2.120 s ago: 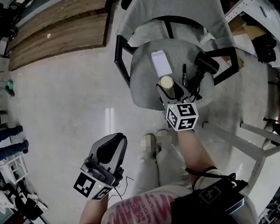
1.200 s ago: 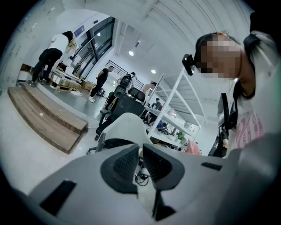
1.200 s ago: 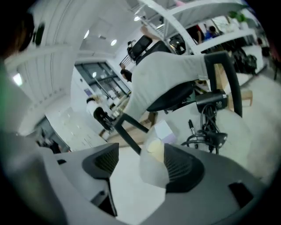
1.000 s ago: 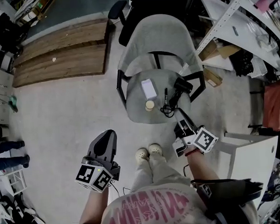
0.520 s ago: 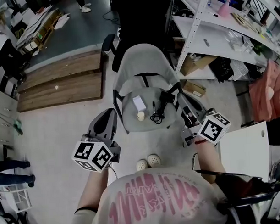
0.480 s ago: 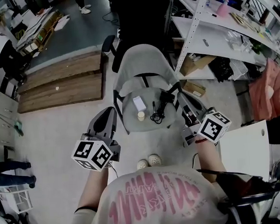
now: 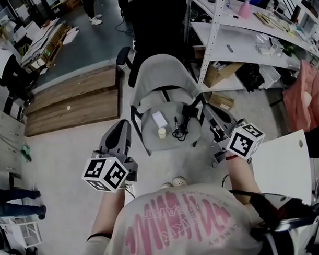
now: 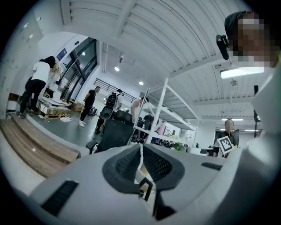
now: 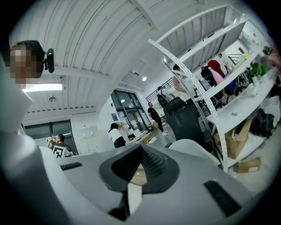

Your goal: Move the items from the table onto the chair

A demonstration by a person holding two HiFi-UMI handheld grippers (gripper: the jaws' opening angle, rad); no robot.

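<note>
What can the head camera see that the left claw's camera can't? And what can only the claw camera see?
Only the head view shows the grey chair from above, with a white box, a small round container and a black cable on its seat, plus the person's lettered shirt.
Only the left gripper view shows the ceiling and its lights, and the left claw up close, shut and empty.
Both show the white shelf rack, the wooden platform and the black office chair.
</note>
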